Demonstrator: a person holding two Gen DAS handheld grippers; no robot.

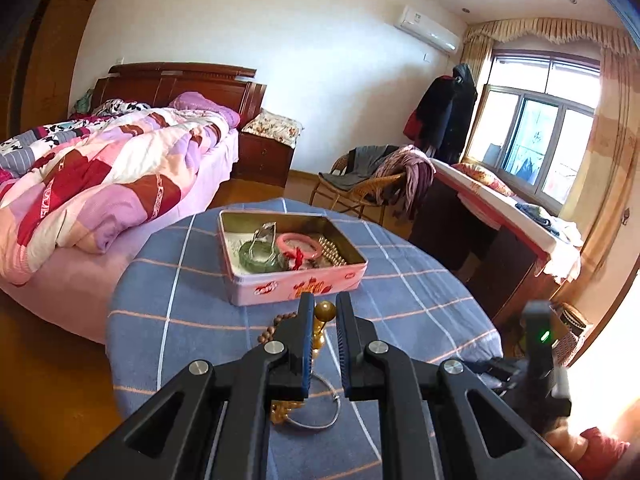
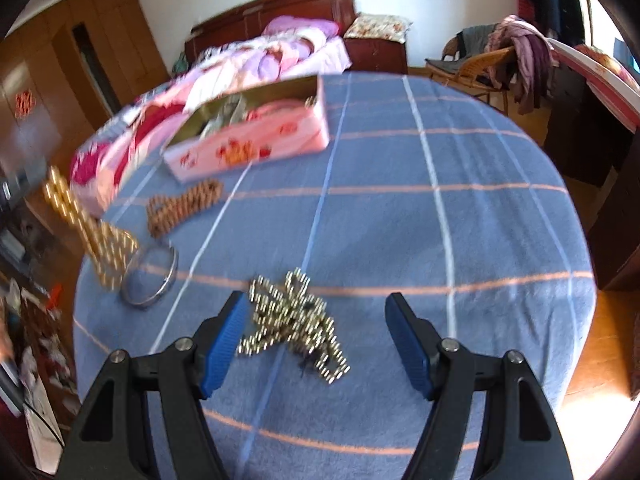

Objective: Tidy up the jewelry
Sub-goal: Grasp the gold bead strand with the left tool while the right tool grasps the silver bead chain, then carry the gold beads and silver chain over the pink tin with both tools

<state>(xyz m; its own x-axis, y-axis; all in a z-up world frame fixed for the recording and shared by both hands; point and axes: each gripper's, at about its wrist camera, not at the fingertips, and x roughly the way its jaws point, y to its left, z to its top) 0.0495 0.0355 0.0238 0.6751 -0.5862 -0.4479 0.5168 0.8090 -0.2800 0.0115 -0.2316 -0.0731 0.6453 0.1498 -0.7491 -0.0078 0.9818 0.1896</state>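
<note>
A pink tin box [image 1: 296,288] stands open on the blue checked tablecloth [image 1: 180,312]; it holds a green bangle [image 1: 258,258], a pink bangle [image 1: 298,243] and pale beads. My left gripper [image 1: 324,312] is closed on a gold bead necklace [image 1: 322,322] and holds it above the cloth; the strand hangs down to a silver bangle [image 1: 320,412]. In the right wrist view the gold necklace [image 2: 86,232] rises at the left beside the silver bangle [image 2: 150,280]. My right gripper [image 2: 316,312] is open above a silvery bead chain [image 2: 296,320]. A brown bead bracelet [image 2: 180,206] lies near the tin [image 2: 256,144].
The round table's edge [image 2: 576,240] drops off on the right. A bed with a patchwork quilt [image 1: 100,184] is to the left. A wicker chair with clothes [image 1: 372,180] and a desk [image 1: 500,220] stand behind.
</note>
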